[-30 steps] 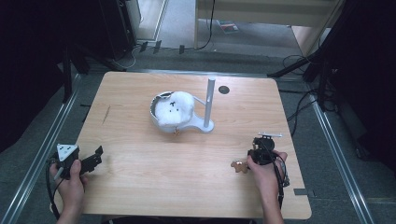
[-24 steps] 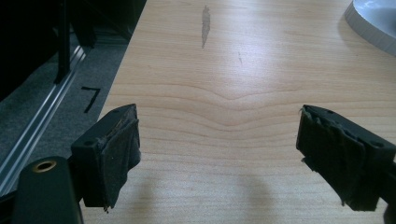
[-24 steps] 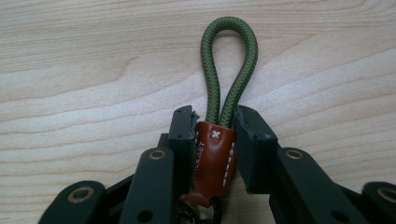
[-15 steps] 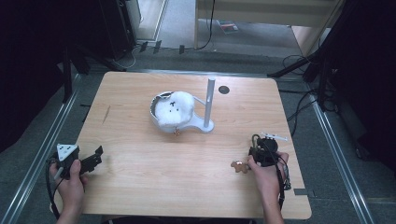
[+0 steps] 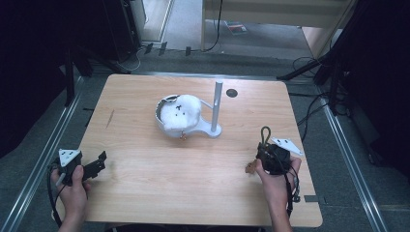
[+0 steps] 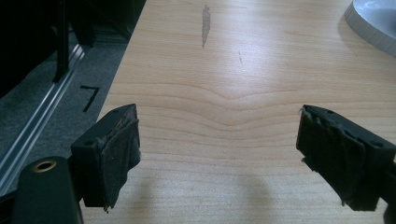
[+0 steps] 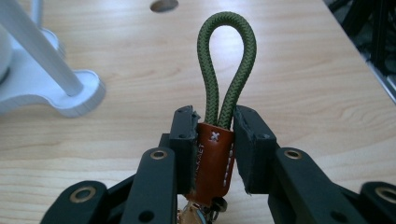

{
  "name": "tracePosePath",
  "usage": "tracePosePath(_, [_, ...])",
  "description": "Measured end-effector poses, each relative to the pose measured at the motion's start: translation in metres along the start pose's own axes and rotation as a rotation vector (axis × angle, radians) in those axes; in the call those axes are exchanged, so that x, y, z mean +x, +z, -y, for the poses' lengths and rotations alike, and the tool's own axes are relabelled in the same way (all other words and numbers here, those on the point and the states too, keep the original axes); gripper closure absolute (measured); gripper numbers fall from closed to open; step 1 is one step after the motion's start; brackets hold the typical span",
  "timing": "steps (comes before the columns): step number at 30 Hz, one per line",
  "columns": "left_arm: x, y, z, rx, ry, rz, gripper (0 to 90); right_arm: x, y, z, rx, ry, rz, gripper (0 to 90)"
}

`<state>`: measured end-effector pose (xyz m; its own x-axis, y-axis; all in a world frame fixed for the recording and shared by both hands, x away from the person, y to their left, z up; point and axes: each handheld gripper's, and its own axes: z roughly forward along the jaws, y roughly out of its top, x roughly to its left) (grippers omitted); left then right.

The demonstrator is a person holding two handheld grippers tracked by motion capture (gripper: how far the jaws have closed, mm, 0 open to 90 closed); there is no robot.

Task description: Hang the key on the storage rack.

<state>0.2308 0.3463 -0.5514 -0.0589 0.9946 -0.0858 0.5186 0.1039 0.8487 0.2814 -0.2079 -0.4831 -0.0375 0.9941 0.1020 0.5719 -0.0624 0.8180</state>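
Note:
A key fob, a brown leather tab [image 7: 212,161] with a green cord loop [image 7: 227,56], is pinched between the pads of my right gripper [image 7: 214,119], loop pointing away from the hand. In the high view my right gripper [image 5: 267,146] hovers over the table's right front part with the green loop [image 5: 265,133] sticking out towards the far edge and metal bits [image 5: 250,167] hanging by the hand. My left gripper [image 5: 99,162] rests near the left front corner, open; its pads [image 6: 116,149] stand wide apart over bare wood.
A white stand with an upright post [image 5: 217,104] and a dish holding a fluffy white object [image 5: 181,111] sits mid-table; its base [image 7: 70,93] lies left of the fob. A round hole [image 5: 232,93] is behind it. The table [image 5: 145,193] ends in metal rails on both sides.
My right gripper has risen slightly with the key fob in it. The left gripper has stayed where it was.

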Motion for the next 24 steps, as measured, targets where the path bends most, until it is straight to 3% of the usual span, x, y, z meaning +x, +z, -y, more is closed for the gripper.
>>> tracePosePath(11, [0.000, 0.000, 0.000, -0.003, 0.001, -0.002, 14.1, 0.021, -0.026, -0.007, -0.144, -0.056, -0.064, 71.0])
tracePosePath(24, [0.001, 0.000, 0.000, 0.001, -0.005, 0.003, 14.1, 0.057, -0.051, -0.018, -0.226, -0.130, -0.139, 70.9])
